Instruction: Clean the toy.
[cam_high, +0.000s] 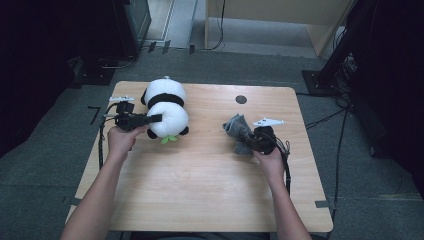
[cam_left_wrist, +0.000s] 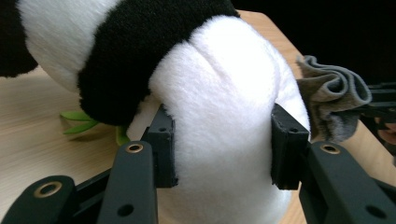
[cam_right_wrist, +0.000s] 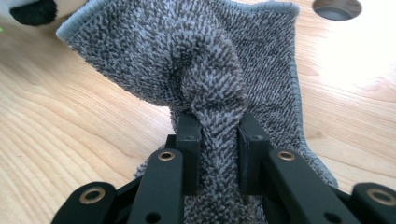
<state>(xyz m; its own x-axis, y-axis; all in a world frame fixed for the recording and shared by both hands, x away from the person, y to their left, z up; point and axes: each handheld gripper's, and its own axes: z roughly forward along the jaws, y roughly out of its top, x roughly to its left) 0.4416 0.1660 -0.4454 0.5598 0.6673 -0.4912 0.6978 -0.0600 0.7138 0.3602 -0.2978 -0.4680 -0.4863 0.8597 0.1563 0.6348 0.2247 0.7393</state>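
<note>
On the left half of the wooden table, the plush panda lies with its white rump toward the person; the left gripper is clamped on that rump from the panda's left side; in the left gripper view the two black pads press into the white fur of the panda on either side, the jaws standing moderately wide around the soft body; a green leaf lies on the table surface beneath the panda's black band. On the right half of the table, well apart from the panda, the right gripper pinches a grey cloth; in the right gripper view the jaws are drawn close together on a bunched fold of the cloth, and the rest of the fabric spreads on the wood beyond the pads; a round grommet hole sits in the tabletop near the far edge, beyond the cloth. Each gripper is held in one hand, the forearms entering from the near edge.
</note>
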